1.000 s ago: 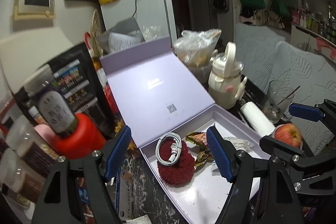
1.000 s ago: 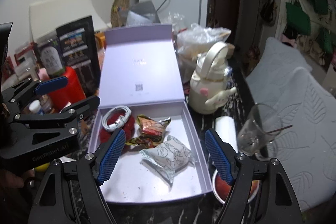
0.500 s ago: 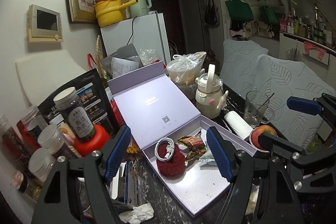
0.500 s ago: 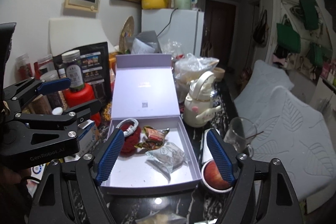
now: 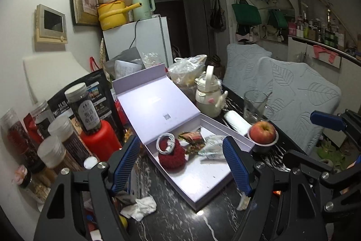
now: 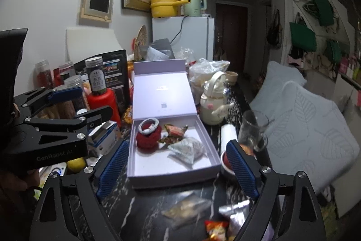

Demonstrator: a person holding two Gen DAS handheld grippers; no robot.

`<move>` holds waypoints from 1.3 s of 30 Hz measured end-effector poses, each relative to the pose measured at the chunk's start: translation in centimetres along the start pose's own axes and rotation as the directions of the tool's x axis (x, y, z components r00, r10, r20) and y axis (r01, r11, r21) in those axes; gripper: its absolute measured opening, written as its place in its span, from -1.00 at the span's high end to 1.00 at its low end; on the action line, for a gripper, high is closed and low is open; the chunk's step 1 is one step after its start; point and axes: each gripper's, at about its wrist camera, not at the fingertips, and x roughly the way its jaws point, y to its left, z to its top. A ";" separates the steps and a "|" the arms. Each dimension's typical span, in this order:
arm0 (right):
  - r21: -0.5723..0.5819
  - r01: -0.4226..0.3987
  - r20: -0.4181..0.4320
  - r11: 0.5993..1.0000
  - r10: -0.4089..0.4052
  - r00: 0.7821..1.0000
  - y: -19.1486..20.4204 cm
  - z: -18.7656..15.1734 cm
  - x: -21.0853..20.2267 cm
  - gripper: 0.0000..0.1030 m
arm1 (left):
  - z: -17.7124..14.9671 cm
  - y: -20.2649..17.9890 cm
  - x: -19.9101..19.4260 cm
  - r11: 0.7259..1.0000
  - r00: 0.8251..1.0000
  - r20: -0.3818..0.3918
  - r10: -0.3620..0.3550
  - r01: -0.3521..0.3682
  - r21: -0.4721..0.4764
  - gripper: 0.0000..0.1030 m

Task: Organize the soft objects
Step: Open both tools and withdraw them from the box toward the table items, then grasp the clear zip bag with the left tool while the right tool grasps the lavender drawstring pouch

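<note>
An open lilac box (image 6: 144,169) (image 5: 209,182) lies on the dark marble table. In it are a red fuzzy ball (image 6: 147,139) (image 5: 172,156) with a coiled white cable (image 6: 149,124) on top, a brown snack packet (image 6: 174,131) (image 5: 191,139) and a pale packet (image 6: 187,149) (image 5: 212,147). More snack packets (image 6: 216,226) and a clear packet (image 6: 187,207) lie on the table in front of the box. My left gripper (image 5: 181,165) and right gripper (image 6: 177,169) are both open and empty, held back from and above the box.
Jars (image 5: 82,111) and a red bottle (image 5: 100,142) crowd the left side. A cream kettle (image 6: 213,102), a glass (image 6: 252,133), a paper roll (image 5: 237,122) and an apple in a bowl (image 5: 262,130) stand right of the box. Crumpled tissue (image 5: 140,207) lies near the front.
Both grippers have pulled back and up from the box, so more of the table and room shows. The box contents have not moved. Both grippers stay open.
</note>
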 end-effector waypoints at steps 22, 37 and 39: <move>0.138 0.074 -0.098 0.988 -0.060 0.993 -1.2 -8.9 -4.7 -0.73 | -6.8 -5.2 -2.0 0.986 0.982 -0.107 -0.158 0.163 0.042 -0.47; 0.228 0.119 -0.138 0.966 -0.089 0.986 -3.5 -14.5 -5.6 -0.73 | -10.7 -8.9 0.4 0.958 0.941 -0.204 -0.270 0.285 0.046 -0.47; 0.248 0.117 -0.150 0.962 -0.081 0.985 -4.0 -15.1 -5.2 -0.73 | -11.2 -9.3 1.3 0.955 0.934 -0.221 -0.282 0.295 0.029 -0.47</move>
